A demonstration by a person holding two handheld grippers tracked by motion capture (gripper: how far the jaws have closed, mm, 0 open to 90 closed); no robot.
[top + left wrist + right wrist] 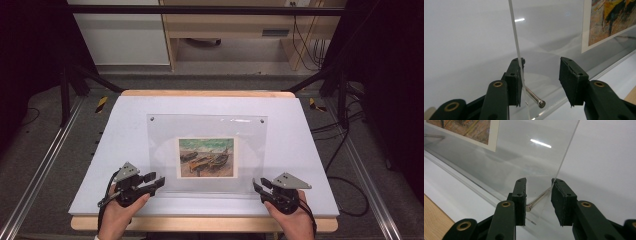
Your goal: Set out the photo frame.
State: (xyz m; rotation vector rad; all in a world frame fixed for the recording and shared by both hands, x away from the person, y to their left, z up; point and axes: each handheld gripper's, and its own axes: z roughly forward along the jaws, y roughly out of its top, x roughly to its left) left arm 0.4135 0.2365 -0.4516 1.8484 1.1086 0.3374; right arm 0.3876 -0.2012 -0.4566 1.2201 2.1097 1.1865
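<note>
A clear frame (pixel 207 152) with a boat picture (pixel 206 157) lies on the white table (pixel 125 125). The left gripper (pixel 159 183) is open at the frame's near left corner; a metal pin (pixel 534 97) sits between its jaws. The right gripper (pixel 256 186) is open at the near right corner, another pin (pixel 537 200) between its jaws.

The table (pixel 100 165) is seen from above and behind the person in the high view, looking forward and down. Each near corner of the clear acrylic frame (pixel 207 127) is viewed closely along the jaws in the left gripper view and right gripper view. The print (pixel 207 157) is shared by all views.
</note>
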